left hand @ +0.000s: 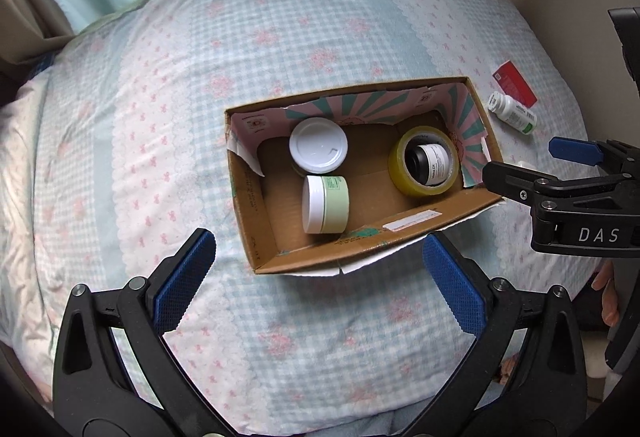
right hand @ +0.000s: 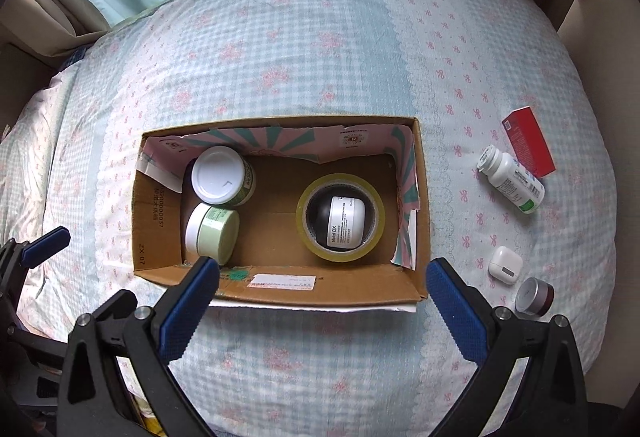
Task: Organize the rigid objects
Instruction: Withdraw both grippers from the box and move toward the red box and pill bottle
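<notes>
Now, both of your grippers hang over the bed with their blue-padded fingers spread wide and nothing between them. The open brown cardboard box (right hand: 420,197) sits on the checked blue-and-pink quilt (right hand: 320,57), already holding a white-lidded jar, a pale green tub on its side, and a yellow tape roll with a black bottle inside it. What remains lies on the quilt to the right of the box: a white pill bottle with a green label (right hand: 512,179) on its side, its long axis slanting from cap at upper left to base at lower right, beside a flat red carton (right hand: 528,141); nearer you, a small white earbud case (right hand: 505,263) and what looks like a short metallic tin (right hand: 534,297). Your right gripper (right hand: 318,299) is the nearer one; your left gripper (left hand: 320,277) is farther off, left of the box.
</notes>
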